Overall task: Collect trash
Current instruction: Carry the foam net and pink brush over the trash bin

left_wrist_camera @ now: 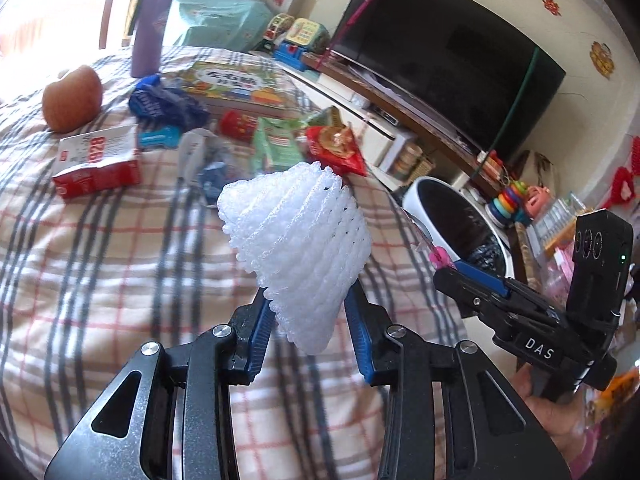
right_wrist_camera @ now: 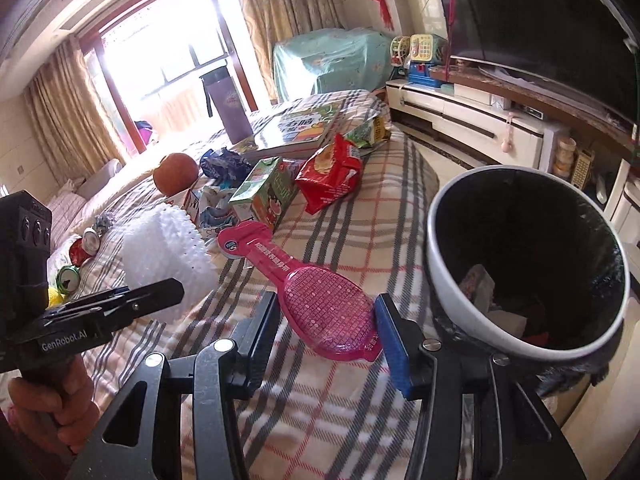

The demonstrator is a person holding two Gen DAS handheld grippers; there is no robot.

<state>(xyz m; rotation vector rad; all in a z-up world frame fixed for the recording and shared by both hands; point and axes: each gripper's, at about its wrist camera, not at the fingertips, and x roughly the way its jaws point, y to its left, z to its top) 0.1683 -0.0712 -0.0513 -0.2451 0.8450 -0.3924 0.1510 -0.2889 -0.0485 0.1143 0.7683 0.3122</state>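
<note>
Holding: left gripper [left_wrist_camera: 310, 320] clenched on a white foam net sleeve [left_wrist_camera: 298, 248], lifted above the plaid blanket [left_wrist_camera: 100, 248].
Right gripper [right_wrist_camera: 328, 328]: clamped on the wide end of a pink plastic blister pack [right_wrist_camera: 320, 312], its narrow end reaching forward over the blanket.
Bin: white round bin with a black liner [right_wrist_camera: 444, 280], just right of the right gripper; scraps of paper and something red lie at its bottom.
Remaining trash: red snack bag [right_wrist_camera: 332, 172], green drink carton [right_wrist_camera: 260, 188] and crumpled blue wrapper [right_wrist_camera: 224, 162] lie ahead of both grippers.
Other things: orange fruit [right_wrist_camera: 176, 178], purple bottle [right_wrist_camera: 230, 116], picture book [right_wrist_camera: 304, 128] beyond the trash.
</note>
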